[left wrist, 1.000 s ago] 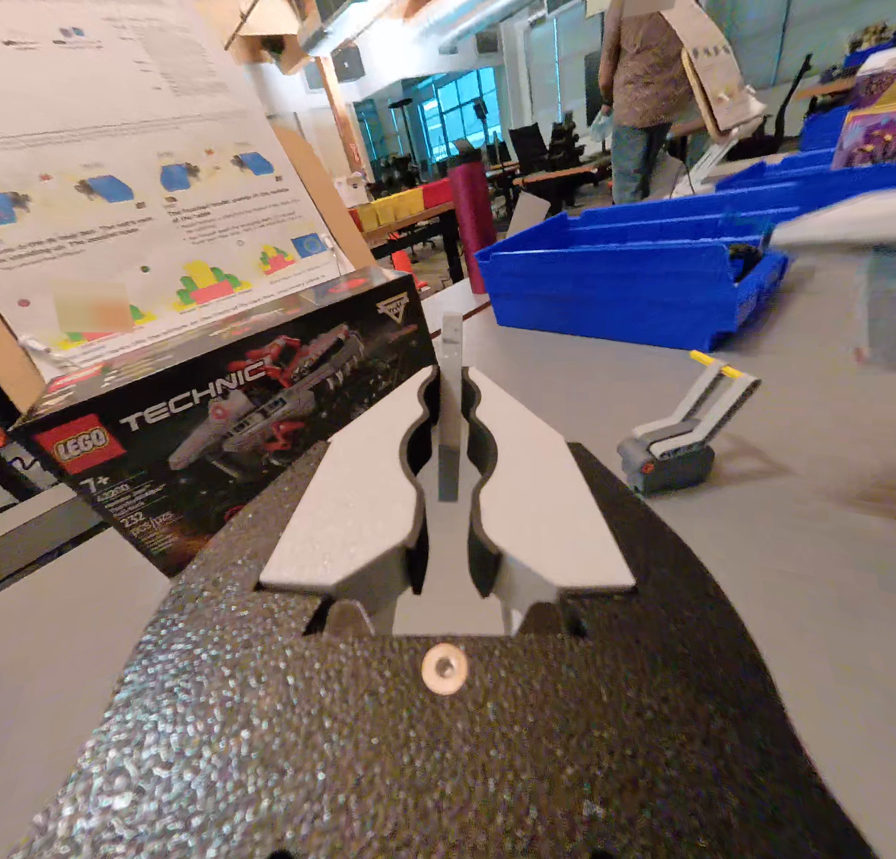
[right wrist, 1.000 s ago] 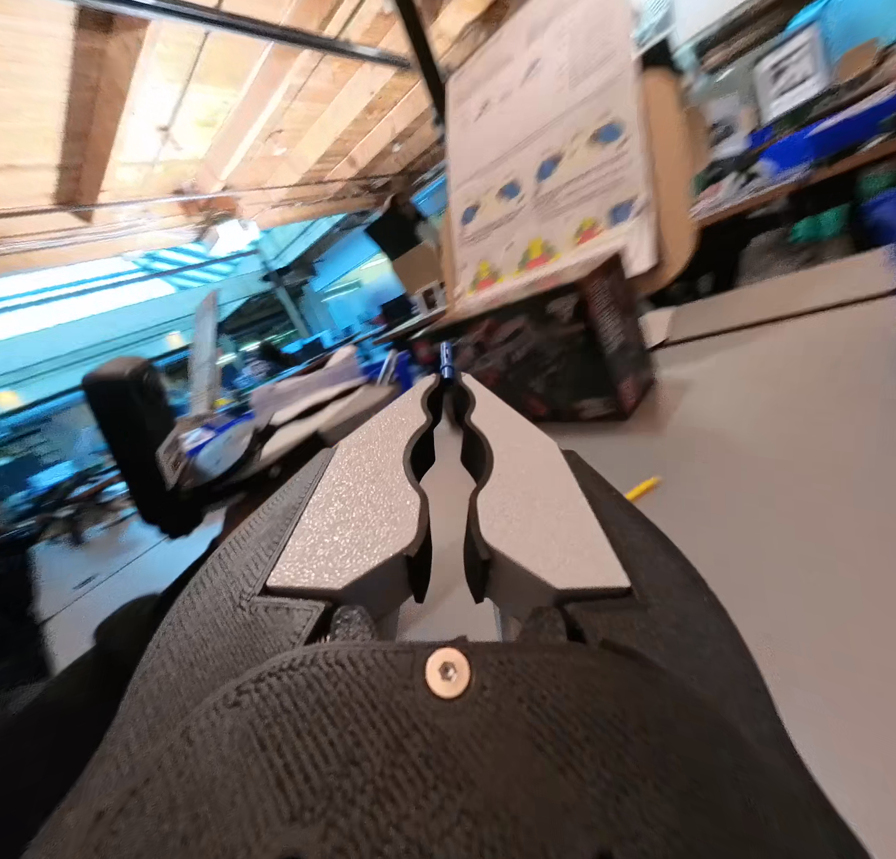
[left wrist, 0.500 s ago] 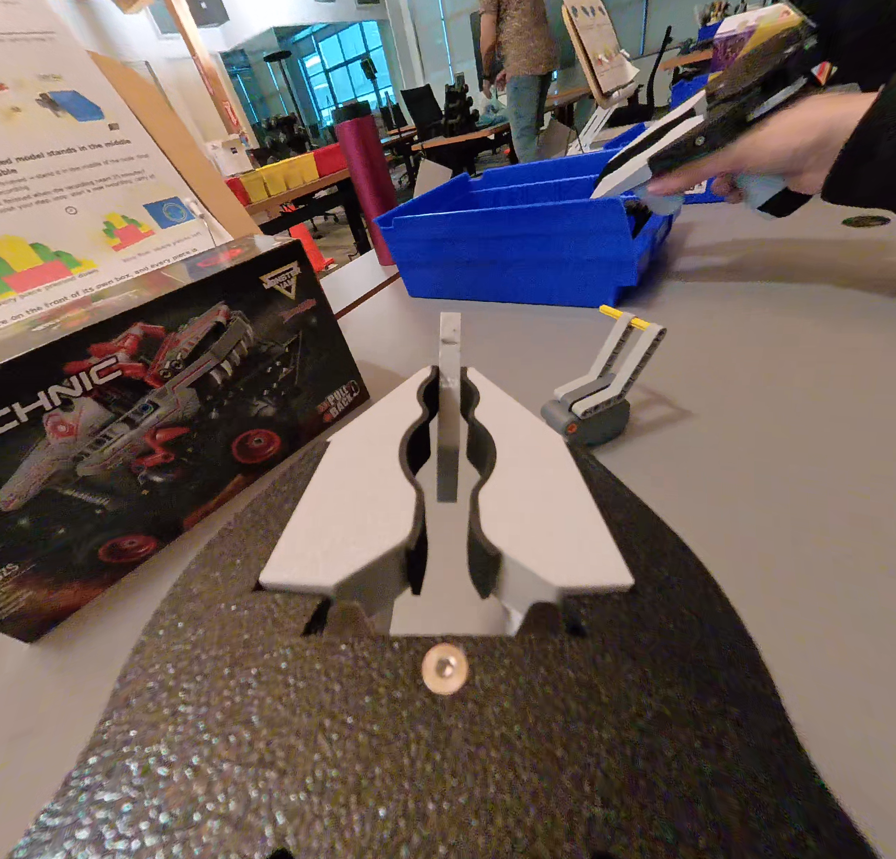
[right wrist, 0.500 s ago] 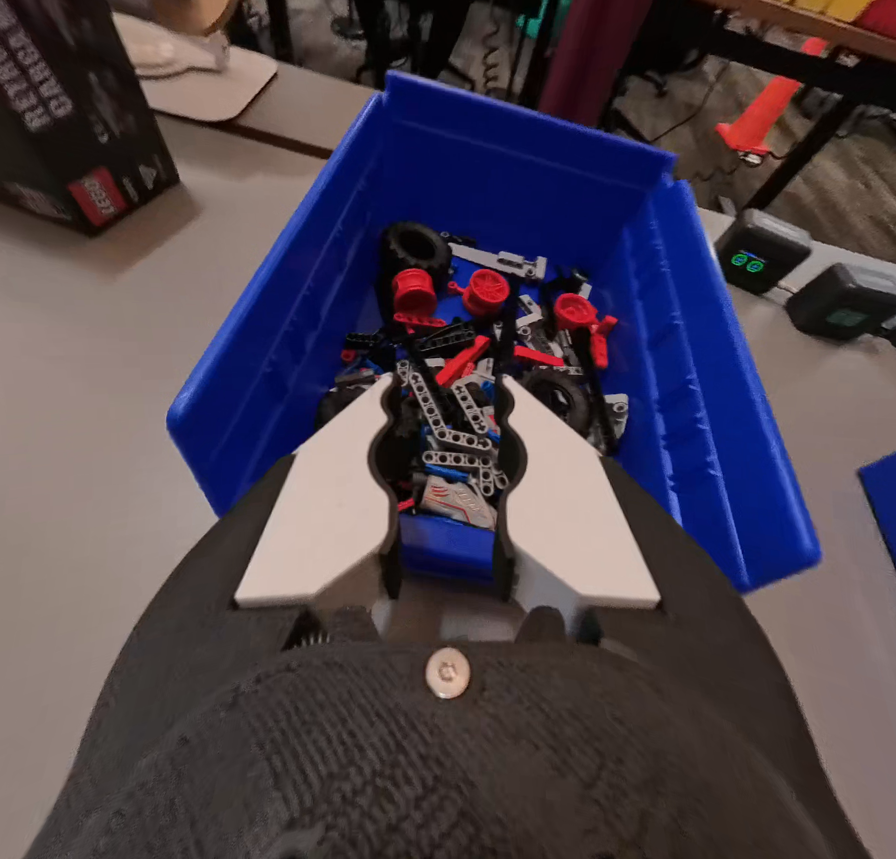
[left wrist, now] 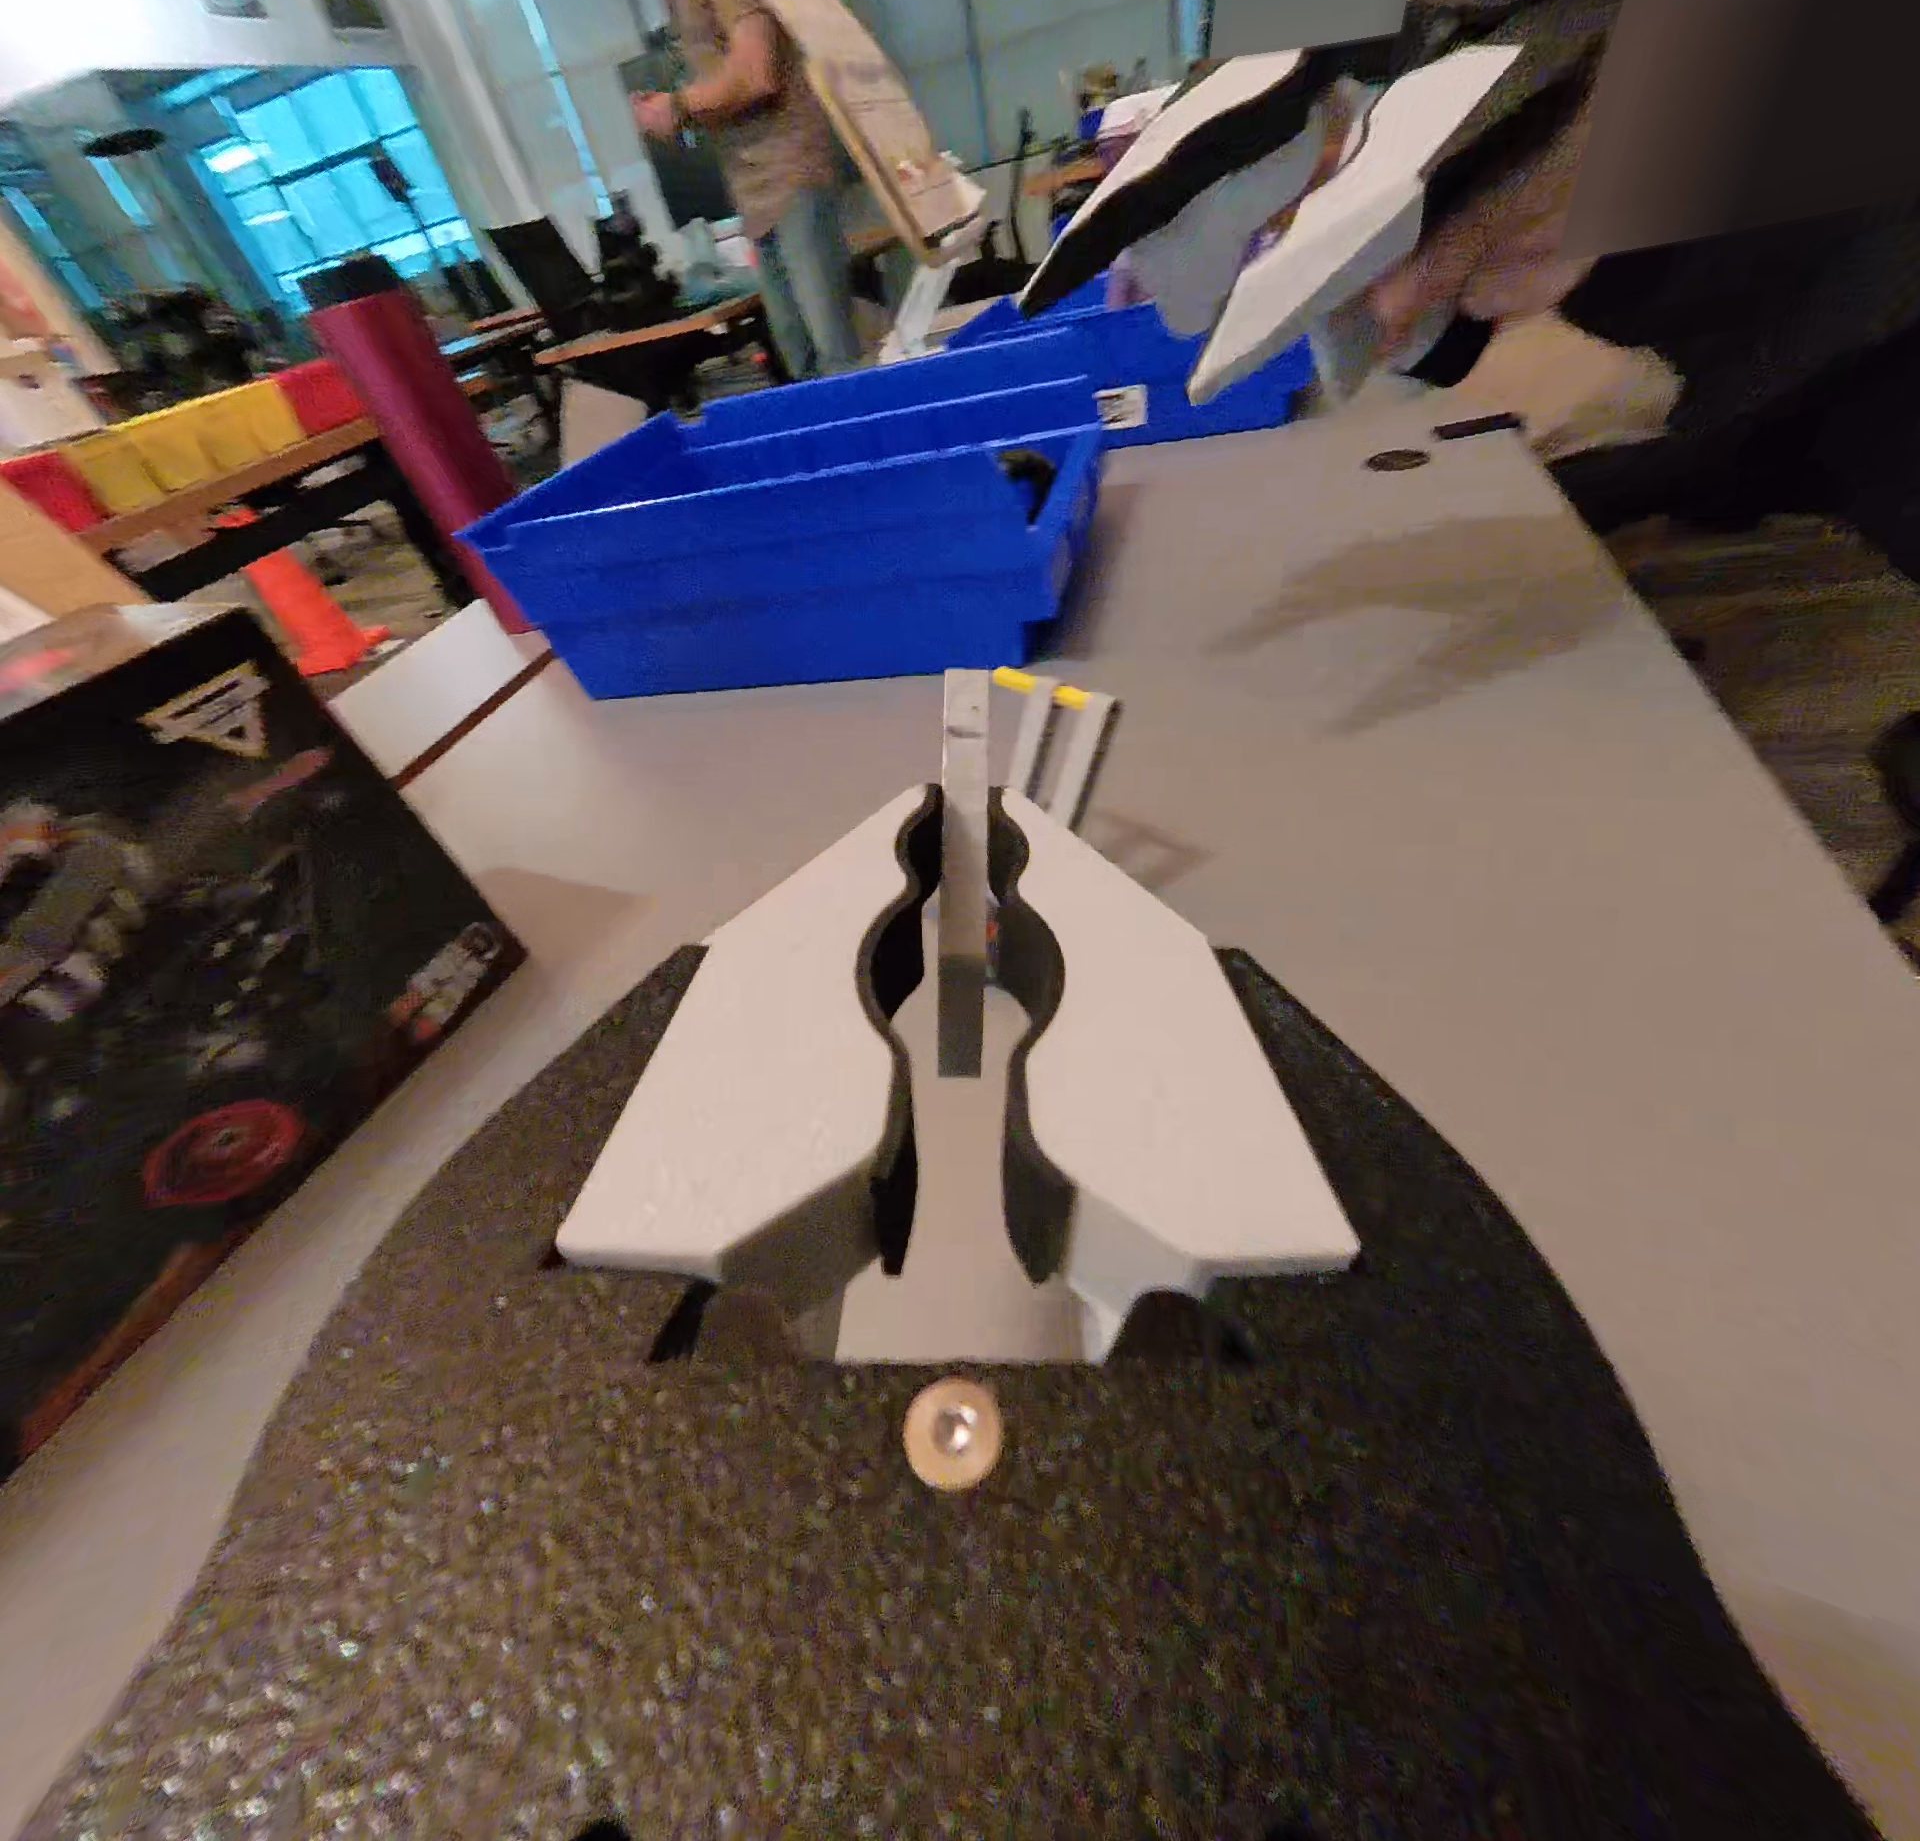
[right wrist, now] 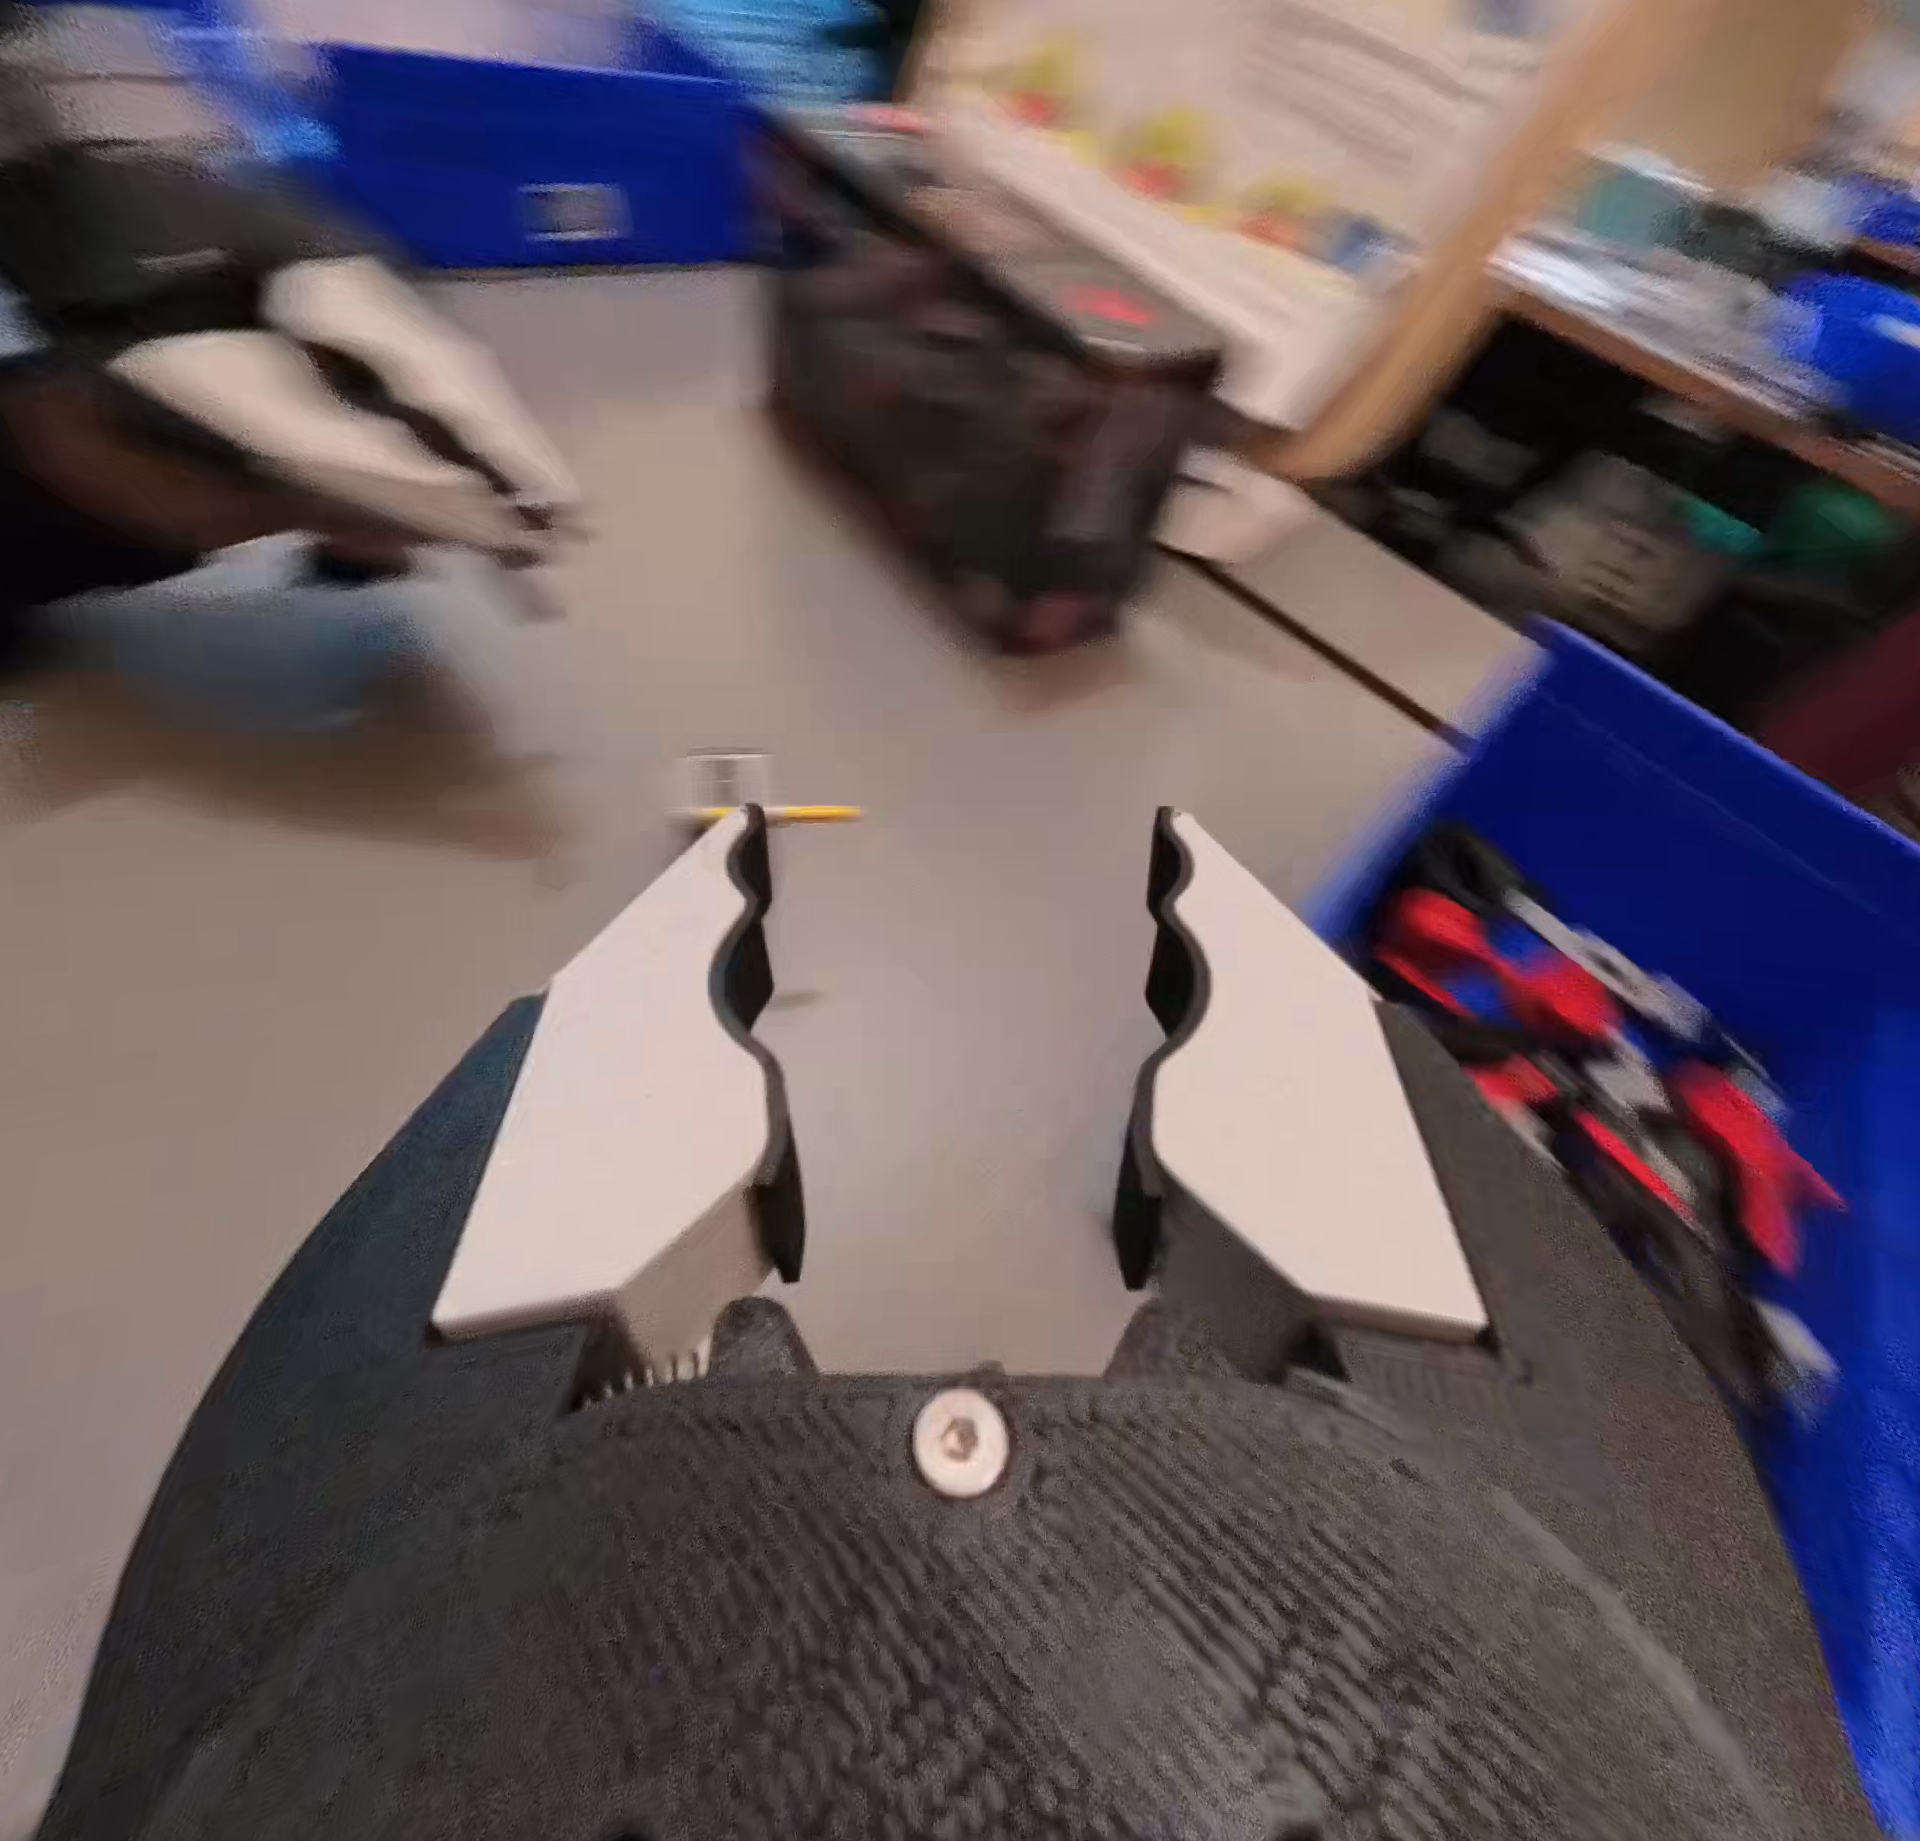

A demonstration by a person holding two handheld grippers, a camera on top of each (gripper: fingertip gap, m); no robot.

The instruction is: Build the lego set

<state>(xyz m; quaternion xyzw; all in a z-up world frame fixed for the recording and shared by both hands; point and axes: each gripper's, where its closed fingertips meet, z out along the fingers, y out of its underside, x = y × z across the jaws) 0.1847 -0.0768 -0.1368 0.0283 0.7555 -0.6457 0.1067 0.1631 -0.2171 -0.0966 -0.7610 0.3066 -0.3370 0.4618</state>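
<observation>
My left gripper (left wrist: 964, 804) is shut on a thin grey Lego beam (left wrist: 962, 856) that stands up between its fingers. Just behind it on the grey table (left wrist: 1403, 856) sits a small grey Lego assembly (left wrist: 1065, 752) with a yellow axle on top. My right gripper (right wrist: 956, 825) is open and empty, low over the table. The assembly (right wrist: 722, 778) lies just beyond its left fingertip. In the left wrist view the right gripper (left wrist: 1247, 233) hangs open at the upper right. In the blurred right wrist view the left gripper (right wrist: 416, 441) shows at the left.
A blue bin (left wrist: 810, 586) stands behind the assembly; in the right wrist view the bin (right wrist: 1662, 752) holds several red, blue and grey parts. The black Lego box (left wrist: 208, 960) stands at the left with an instruction sheet (right wrist: 1195, 77) behind it. A person (left wrist: 748, 129) stands far back.
My right gripper has swung from over the bin to face the table and assembly, and has opened wide. My left gripper has turned right towards the assembly, still holding the beam.
</observation>
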